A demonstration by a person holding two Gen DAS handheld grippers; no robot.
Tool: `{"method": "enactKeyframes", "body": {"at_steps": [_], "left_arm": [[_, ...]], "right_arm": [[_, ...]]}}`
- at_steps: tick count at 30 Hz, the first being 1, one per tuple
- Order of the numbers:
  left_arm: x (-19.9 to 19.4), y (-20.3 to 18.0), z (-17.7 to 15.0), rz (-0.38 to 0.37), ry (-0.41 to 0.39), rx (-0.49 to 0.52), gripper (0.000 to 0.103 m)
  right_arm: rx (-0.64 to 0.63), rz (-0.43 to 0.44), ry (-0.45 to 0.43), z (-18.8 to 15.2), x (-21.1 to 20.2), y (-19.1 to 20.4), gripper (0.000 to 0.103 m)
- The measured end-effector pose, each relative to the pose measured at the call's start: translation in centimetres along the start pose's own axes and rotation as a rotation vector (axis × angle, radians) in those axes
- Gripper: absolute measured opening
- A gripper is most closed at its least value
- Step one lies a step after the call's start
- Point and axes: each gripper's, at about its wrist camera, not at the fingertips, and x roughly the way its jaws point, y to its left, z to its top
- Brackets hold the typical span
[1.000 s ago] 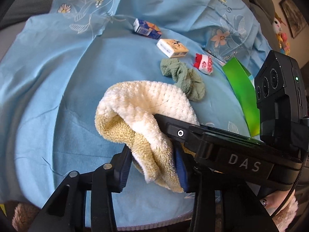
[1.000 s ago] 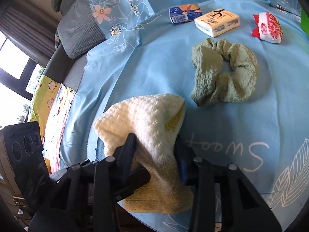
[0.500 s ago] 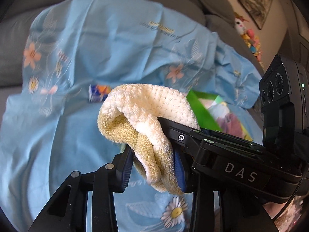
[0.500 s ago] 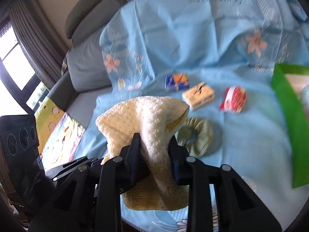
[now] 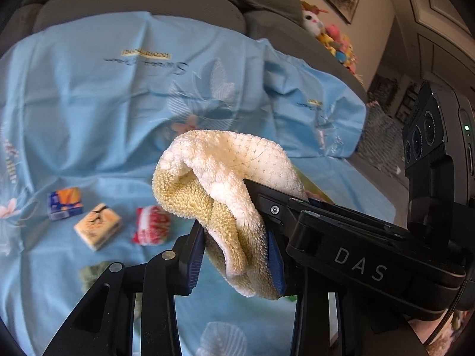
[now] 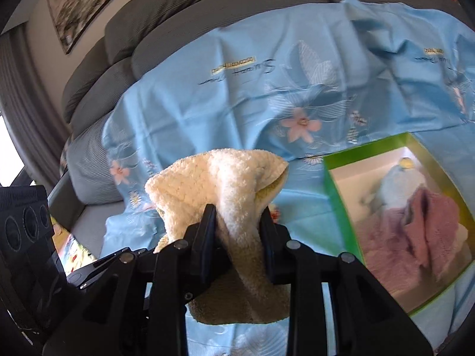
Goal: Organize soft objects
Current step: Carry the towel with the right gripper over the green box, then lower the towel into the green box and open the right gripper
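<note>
Right wrist view: right gripper clamped on the cream towel, left gripper pinching the same towel, carried clear of the blue sheet. Green box sits ahead-right of the right tool. Risks: hands drifting apart strips one grip; the loose tail below the jaws snags the box rim; release short of the box drops it on the sheet.

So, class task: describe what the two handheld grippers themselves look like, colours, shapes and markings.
Both are black, built of angular linkage arms with silver pivot bolts. The left gripper has blue ribbed pads; the right gripper bears pale "DAS" lettering, a boxy multi-lens camera block with a green light, and a black cable.
</note>
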Motion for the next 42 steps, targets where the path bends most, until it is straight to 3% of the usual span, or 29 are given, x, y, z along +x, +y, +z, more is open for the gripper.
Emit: {"method": "enactKeyframes", "body": {"at_steps": [11, 23, 35, 42], "left_arm": [[7.6, -4.5, 0.2, -0.133, 0.108, 0.014, 0.038], [12.5, -7.8, -0.9, -0.155, 0.247, 0.029, 0.036], [12.2, -11.2, 0.7, -0.211, 0.194, 0.108, 0.036], [13.3, -10.2, 0.3, -0.193, 0.237, 0.064, 0.036]], "right_arm": [[0.140, -0.147, 0.007, 0.0, -0.9, -8.5, 0.028], [0.263, -0.236, 0.085, -1.3, -0.3, -14.7, 0.029], [0.306, -0.265, -0.024, 0.2, -4.0, -16.0, 0.030], [0.301, -0.285, 0.015, 0.2, -2.8, -16.4, 0.030]]}}
